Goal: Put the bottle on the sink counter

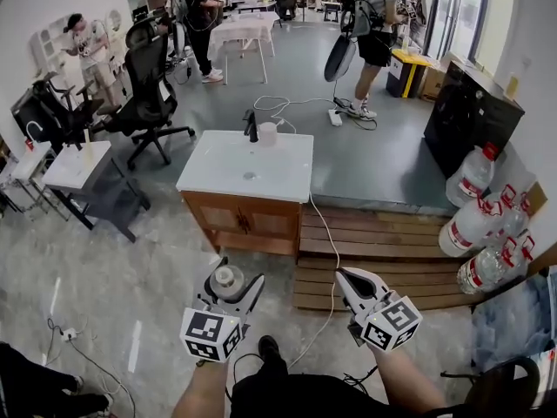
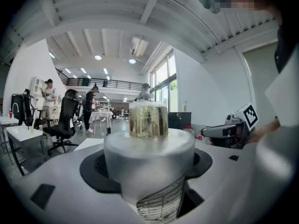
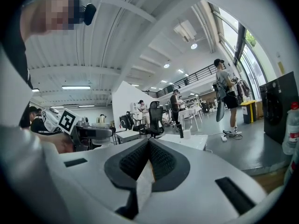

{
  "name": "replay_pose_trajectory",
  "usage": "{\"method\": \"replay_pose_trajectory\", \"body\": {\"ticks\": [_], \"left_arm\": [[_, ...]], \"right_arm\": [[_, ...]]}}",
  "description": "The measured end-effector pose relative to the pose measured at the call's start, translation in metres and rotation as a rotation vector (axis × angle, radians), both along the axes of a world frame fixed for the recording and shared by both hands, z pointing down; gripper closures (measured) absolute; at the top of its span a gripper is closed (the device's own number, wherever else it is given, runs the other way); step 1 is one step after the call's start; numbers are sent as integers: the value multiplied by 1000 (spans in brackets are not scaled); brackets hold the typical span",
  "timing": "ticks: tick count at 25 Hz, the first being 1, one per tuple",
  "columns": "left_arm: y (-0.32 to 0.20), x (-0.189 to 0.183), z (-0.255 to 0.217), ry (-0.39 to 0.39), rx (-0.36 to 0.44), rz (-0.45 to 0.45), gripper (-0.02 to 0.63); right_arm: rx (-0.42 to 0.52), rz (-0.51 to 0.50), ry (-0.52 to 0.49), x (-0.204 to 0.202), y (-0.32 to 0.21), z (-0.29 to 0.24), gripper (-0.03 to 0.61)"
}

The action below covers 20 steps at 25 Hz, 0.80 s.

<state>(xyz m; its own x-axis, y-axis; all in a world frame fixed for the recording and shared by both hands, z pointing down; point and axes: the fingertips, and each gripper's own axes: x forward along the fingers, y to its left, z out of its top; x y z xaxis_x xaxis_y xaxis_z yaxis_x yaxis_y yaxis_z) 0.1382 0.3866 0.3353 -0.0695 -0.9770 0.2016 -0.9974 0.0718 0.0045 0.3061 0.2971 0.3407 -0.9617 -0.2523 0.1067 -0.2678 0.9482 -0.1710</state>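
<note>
— The room was a wide workshop with a grey floor (image 1: 130, 259), right?

— Yes. A black chair (image 1: 150, 77) stood at the left, and people were standing at the far end. A row of water jugs (image 1: 474, 225) lay along the right wall, beside a wooden platform (image 1: 383, 242).

— And the desk?

— The desk (image 1: 278, 172) sat mid-room, with a white top on a wooden cabinet. A dark tap (image 1: 251, 125) and a pale cup (image 1: 268, 133) stood at its far edge, just beside each other. A white cable (image 1: 331, 242) ran from the desk down across the platform.

— Where was the bottle?

— The bottle (image 1: 229, 280) was well short of the desk, over the floor and close to the person. It was clamped upright in the left hand-held gripper (image 1: 237, 275). That gripper's own view showed the jaws pressed against the grey body (image 2: 148, 153), with a clear, yellowish top rising above it.

— What about the other one?

— The right hand-held gripper (image 1: 352, 277) was level with the left, near it but apart. Its jaws were together with nothing between them (image 3: 148, 146). Both pointed toward the desk.
</note>
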Motion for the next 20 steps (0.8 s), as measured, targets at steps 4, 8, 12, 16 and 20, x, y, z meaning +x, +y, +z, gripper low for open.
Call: {"method": "replay_pose_trajectory", "body": {"ticks": [4,8,12,16,20], "left_arm": [[-16,-48,0,-19,1,12,285],[-26,-101,1,-11,9,12,285],[-32,-149,0,-11,17,10,285],[-35,-178,-4,-8,30,3,285],[-34,-198,-9,-12,32,-9,285]], "right_arm": [[0,0,31,-54,-16,2,565],[14,-11,44,-110,-31,-2,565],[29,-20,44,-160,-40,-10,565],[38,-12,38,-188,-45,-17,565],[38,-22,36,-208,-48,-17,565]]}}
